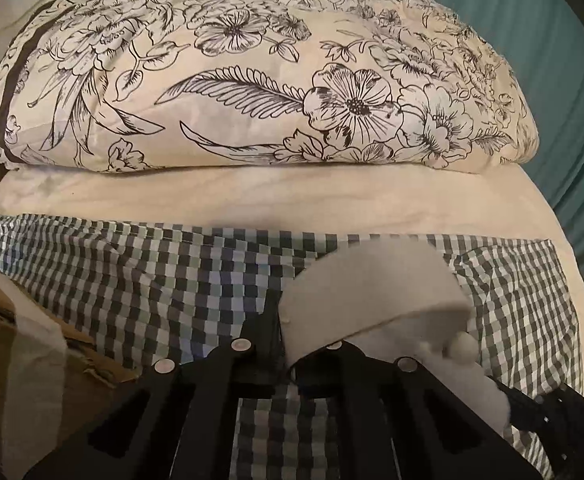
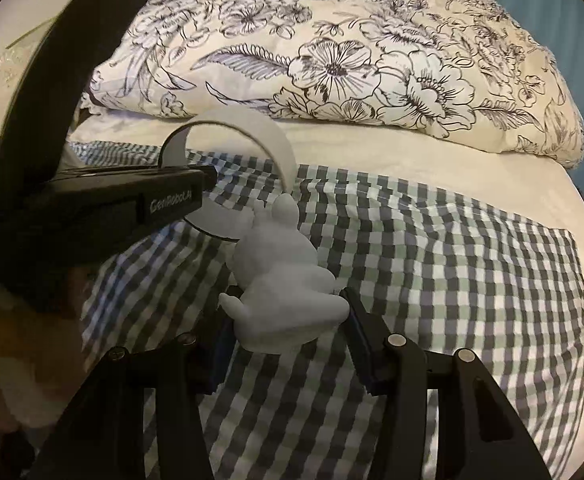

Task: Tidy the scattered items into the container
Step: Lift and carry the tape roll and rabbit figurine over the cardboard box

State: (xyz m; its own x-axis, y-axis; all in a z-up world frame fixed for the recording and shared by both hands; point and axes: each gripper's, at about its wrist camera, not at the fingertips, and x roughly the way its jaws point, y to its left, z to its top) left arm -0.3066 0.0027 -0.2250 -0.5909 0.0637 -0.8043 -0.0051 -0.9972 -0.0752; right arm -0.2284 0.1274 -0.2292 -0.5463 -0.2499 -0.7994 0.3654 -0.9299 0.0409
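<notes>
On the bed, the left claw [image 2: 208,174] is clenched on the thin wall of a white ring [image 2: 248,132], held just above the checked cloth [image 2: 432,264]. Right of it, the right claw [image 2: 288,320] grasps a white figurine [image 2: 280,280]. The ring's narrow edge could slip free when carried.

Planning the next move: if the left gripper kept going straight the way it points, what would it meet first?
The left gripper, shut on a white tape ring, points down at the green-and-black checked cloth. The held ring would likely touch that cloth first, well short of the floral pillow; depth is unclear.
</notes>
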